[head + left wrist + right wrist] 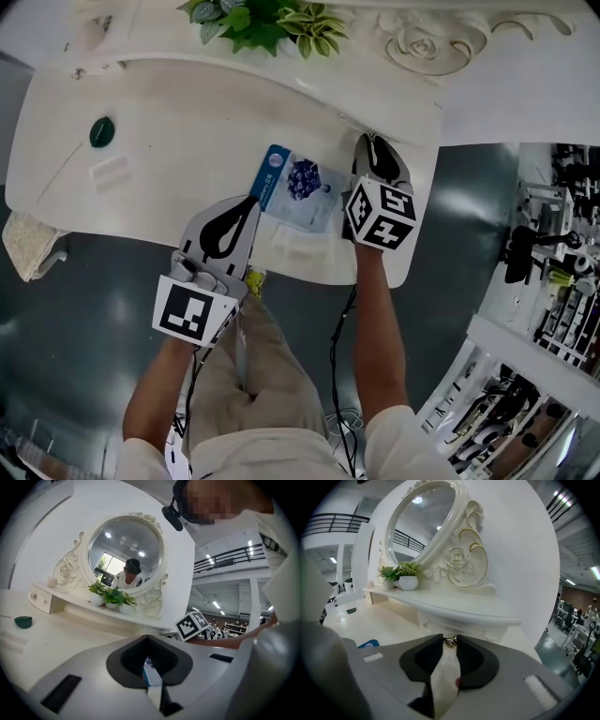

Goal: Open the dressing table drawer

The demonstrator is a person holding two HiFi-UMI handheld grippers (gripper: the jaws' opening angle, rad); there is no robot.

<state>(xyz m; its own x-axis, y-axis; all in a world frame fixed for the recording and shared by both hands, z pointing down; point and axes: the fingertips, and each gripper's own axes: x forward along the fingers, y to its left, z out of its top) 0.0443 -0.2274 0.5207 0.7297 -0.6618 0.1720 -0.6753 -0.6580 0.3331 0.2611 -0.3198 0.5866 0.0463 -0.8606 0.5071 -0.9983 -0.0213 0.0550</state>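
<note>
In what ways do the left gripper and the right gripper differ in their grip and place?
The left gripper is shut on a thin blue packet; the right gripper grips a metal knob, jaws wider apart. The left gripper sits near the front edge of the table; the right gripper reaches further back, below the shelf. Both have something between their jaws.

The white desk [187, 112] has a curved front edge. On it lie a small green dish [101, 131] at left, a pale flat block [111, 172] beside it, and a blue packet [298, 187] near the front. Plants [262, 21] stand on its back shelf.
</note>
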